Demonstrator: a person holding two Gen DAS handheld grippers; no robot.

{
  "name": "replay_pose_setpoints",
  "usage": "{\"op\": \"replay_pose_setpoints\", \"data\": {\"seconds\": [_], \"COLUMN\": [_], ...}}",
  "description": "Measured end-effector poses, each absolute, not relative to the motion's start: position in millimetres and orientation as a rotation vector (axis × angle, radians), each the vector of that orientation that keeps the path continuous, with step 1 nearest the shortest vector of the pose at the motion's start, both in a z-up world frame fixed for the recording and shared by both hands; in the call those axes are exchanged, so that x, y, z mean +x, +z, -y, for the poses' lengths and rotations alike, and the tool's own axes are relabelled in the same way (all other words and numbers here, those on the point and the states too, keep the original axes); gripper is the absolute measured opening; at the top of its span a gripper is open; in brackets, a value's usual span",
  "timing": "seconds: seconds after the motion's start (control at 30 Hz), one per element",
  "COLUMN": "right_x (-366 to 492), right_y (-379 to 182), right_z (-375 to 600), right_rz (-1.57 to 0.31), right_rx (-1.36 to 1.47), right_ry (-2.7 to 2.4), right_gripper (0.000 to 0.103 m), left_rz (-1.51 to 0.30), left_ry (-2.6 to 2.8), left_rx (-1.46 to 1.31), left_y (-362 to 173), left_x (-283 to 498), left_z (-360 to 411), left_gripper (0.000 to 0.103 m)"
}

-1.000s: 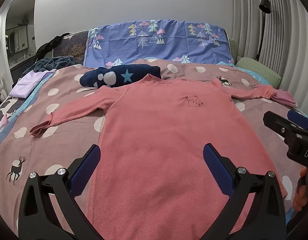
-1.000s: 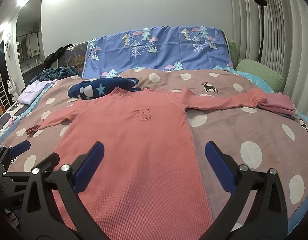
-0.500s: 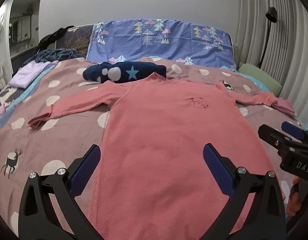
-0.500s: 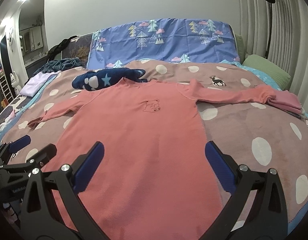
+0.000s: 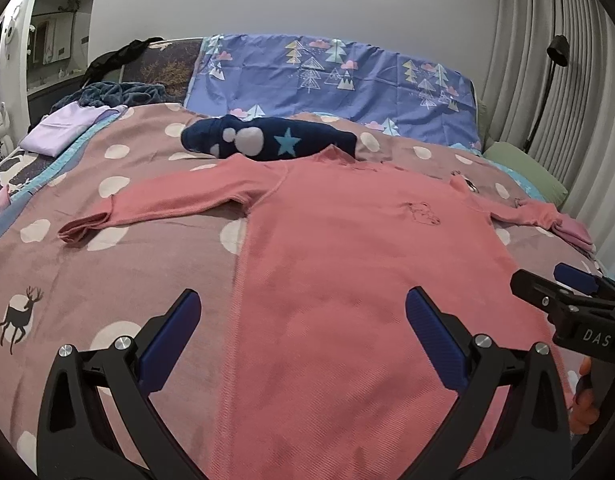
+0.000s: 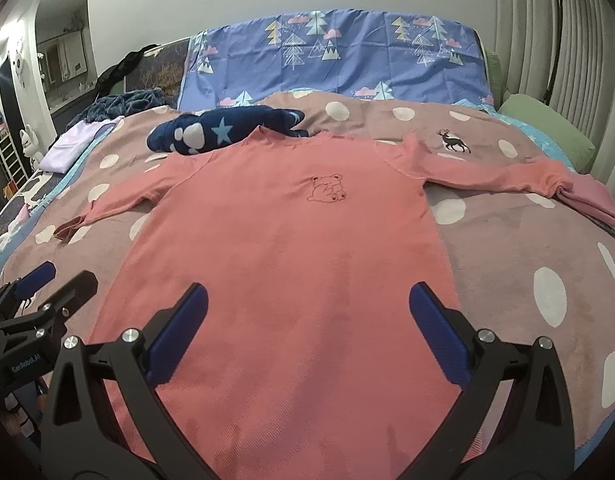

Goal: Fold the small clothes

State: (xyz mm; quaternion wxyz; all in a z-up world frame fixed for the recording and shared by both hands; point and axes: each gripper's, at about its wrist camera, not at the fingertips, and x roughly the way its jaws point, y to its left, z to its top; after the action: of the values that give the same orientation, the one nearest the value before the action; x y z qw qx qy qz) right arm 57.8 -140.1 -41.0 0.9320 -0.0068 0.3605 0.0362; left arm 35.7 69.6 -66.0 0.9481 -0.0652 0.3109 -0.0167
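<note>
A salmon-pink long-sleeved shirt [image 5: 347, 264] with a small bear drawing lies flat, front up, on the bed, both sleeves spread out; it also shows in the right wrist view [image 6: 291, 248]. My left gripper [image 5: 303, 332] is open and empty above the shirt's lower left part. My right gripper [image 6: 307, 328] is open and empty above the shirt's lower middle. The right gripper also shows at the right edge of the left wrist view [image 5: 563, 300]. The left gripper also shows at the left edge of the right wrist view [image 6: 47, 284].
The bed carries a mauve blanket [image 5: 107, 264] with white dots and deer. A rolled navy garment [image 5: 267, 142] with a star lies behind the shirt's collar. A folded pink item [image 6: 591, 200] lies at the right sleeve's end. A folded lilac garment [image 5: 63, 130] is far left. A blue pillow [image 5: 335, 80] stands at the back.
Both grippers have shifted a little over the shirt, the left one turning rightward. Both stay open and empty. The shirt has not moved.
</note>
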Motion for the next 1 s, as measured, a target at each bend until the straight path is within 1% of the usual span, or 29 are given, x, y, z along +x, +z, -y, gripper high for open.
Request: {"op": "replay_pose_setpoints", "data": {"seconds": [0.5, 0.73, 1.0], "right_x": [85.3, 99.5, 119.4], "right_y": [-54.0, -60.9, -73.6], "right_z": [111.2, 102.5, 100.2], "right_rz": [-0.793, -0.81, -0.844], "right_rx": [-0.074, -0.101, -0.138], "right_ry": [0.077, 0.072, 0.044], "right_gripper": [0.101, 0.101, 0.101], "left_rz": [-0.672, -0.717, -0.731], "left_ry": [0.008, 0.061, 0.127], "left_rx": [-0.184, -0.21, -0.193], "left_y": [-81.5, -94.2, -102.1], "left_x": [58.2, 72.0, 80.9], "left_z": [-112.0, -134.8, -160.8], "left_gripper": [0.102, 0.102, 0.102]}}
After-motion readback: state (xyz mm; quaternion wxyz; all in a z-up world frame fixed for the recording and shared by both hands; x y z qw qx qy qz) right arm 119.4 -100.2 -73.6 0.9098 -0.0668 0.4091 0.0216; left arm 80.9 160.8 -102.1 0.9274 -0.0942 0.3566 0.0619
